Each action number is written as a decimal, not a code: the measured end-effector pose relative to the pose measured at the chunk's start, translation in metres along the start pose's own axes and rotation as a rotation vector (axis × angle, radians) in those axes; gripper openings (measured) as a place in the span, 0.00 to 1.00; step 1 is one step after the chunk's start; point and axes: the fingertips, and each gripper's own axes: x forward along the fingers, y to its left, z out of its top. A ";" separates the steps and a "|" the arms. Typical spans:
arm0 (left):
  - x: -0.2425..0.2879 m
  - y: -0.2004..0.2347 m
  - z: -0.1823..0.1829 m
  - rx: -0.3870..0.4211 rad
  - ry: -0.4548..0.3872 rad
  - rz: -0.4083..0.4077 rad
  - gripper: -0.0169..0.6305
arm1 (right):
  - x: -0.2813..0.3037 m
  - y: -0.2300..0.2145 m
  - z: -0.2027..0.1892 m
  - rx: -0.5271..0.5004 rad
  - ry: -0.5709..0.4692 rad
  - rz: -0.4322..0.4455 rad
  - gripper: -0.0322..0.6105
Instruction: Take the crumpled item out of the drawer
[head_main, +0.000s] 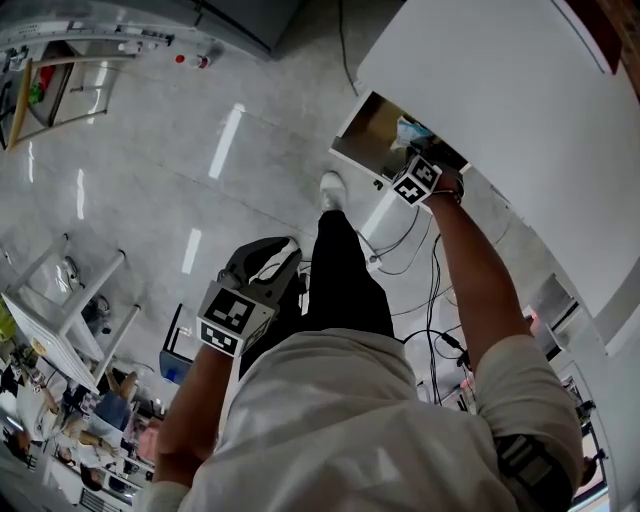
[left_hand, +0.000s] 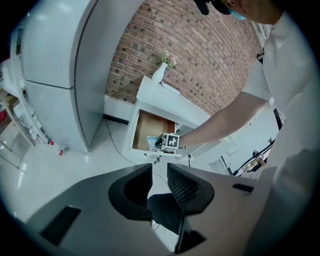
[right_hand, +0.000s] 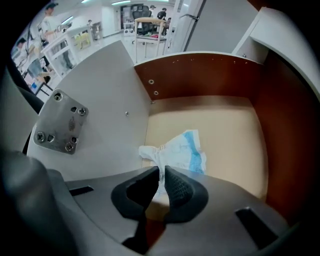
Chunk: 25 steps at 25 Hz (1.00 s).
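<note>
The drawer (head_main: 372, 128) stands pulled out of a white cabinet, its tan floor (right_hand: 225, 130) bare except for one crumpled white and blue item (right_hand: 181, 149). My right gripper (right_hand: 162, 172) reaches down into the drawer, shut on the near edge of that item, which still rests on the drawer floor. From the head view, the right gripper (head_main: 410, 160) is over the drawer and the item (head_main: 412, 130) peeks out beside it. My left gripper (left_hand: 160, 172) hangs low by the person's leg, shut with nothing in it, far from the drawer (left_hand: 150, 131).
A white cabinet top (head_main: 500, 110) carries a vase (left_hand: 159, 72) against a brick wall. A tall grey fridge (left_hand: 55, 75) stands left of the cabinet. A small bottle (left_hand: 59, 151) lies on the floor. Cables (head_main: 420, 270) trail beside the person's feet.
</note>
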 end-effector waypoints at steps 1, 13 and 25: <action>0.000 0.000 0.000 0.001 -0.001 0.002 0.19 | 0.001 0.000 0.000 0.000 -0.001 -0.002 0.14; -0.032 -0.009 -0.012 0.039 -0.046 -0.013 0.19 | -0.043 0.009 0.015 0.046 -0.035 -0.035 0.10; -0.154 -0.057 -0.035 0.135 -0.165 -0.049 0.14 | -0.213 0.057 0.047 0.187 -0.120 -0.104 0.10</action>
